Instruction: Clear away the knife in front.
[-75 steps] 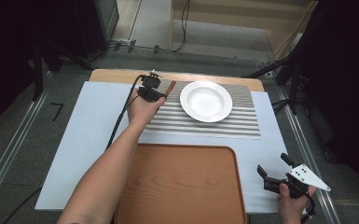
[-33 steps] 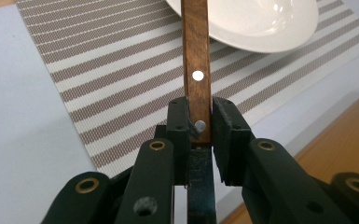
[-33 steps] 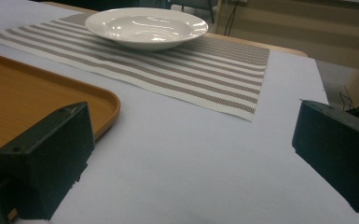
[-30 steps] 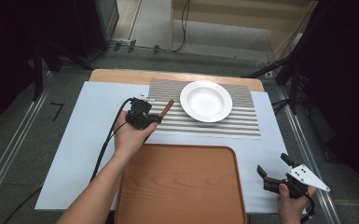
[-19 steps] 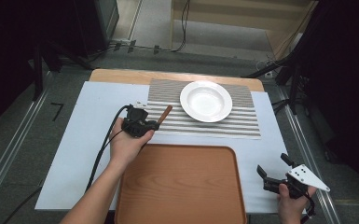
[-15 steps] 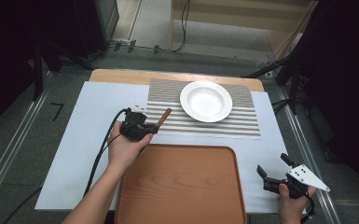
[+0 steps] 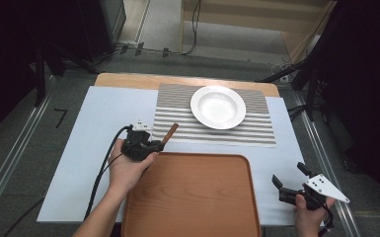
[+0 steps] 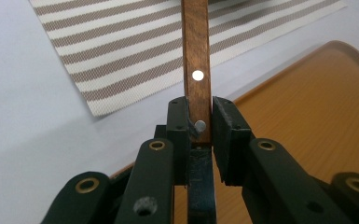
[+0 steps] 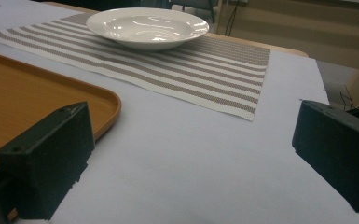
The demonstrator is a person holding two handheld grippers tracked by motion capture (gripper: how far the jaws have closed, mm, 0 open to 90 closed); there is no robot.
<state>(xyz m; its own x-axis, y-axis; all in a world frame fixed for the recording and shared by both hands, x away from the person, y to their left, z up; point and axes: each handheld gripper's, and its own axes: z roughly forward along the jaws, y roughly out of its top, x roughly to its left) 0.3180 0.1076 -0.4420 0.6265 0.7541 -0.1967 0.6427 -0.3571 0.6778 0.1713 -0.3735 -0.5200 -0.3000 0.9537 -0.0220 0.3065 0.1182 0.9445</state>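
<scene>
pale sheet (image 7: 89,118) on table, striped mat (image 7: 177,106), tray (image 7: 192,197), dark rm

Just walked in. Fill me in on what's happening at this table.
A person works with a gripper in each hand. The left gripper is clamped on a brown wooden handle, held by the tray edge. The right gripper rests open near the table's right edge. A white plate sits on the striped placemat.
</scene>
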